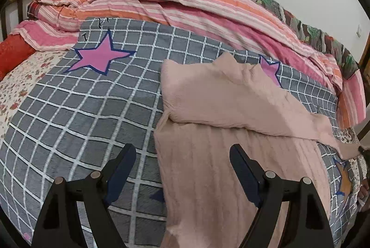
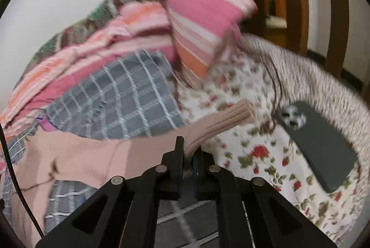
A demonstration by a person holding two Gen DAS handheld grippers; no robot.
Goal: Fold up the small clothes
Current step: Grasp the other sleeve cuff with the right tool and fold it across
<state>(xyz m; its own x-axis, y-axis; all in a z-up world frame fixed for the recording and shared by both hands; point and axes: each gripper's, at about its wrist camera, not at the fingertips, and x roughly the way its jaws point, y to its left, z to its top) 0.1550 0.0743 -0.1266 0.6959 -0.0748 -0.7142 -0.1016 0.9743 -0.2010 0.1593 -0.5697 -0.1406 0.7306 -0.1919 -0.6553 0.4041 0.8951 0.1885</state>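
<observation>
A pale pink knit sweater (image 1: 222, 137) lies on a grey checked quilt (image 1: 92, 109) on a bed. Its upper part is folded over the body, and one sleeve (image 1: 323, 130) stretches off to the right. My left gripper (image 1: 182, 155) is open and empty, hovering just above the sweater's left edge. In the right wrist view my right gripper (image 2: 188, 150) is shut on the ribbed sleeve (image 2: 222, 120) near its cuff, holding it above the bed. The rest of the sweater (image 2: 92, 157) trails to the left.
A pink and orange striped duvet (image 1: 208, 9) is heaped along the back of the bed. A dark phone (image 2: 321, 146) lies on the floral sheet (image 2: 259, 155) at the right. A wooden chair (image 2: 300, 5) stands beyond the bed's edge.
</observation>
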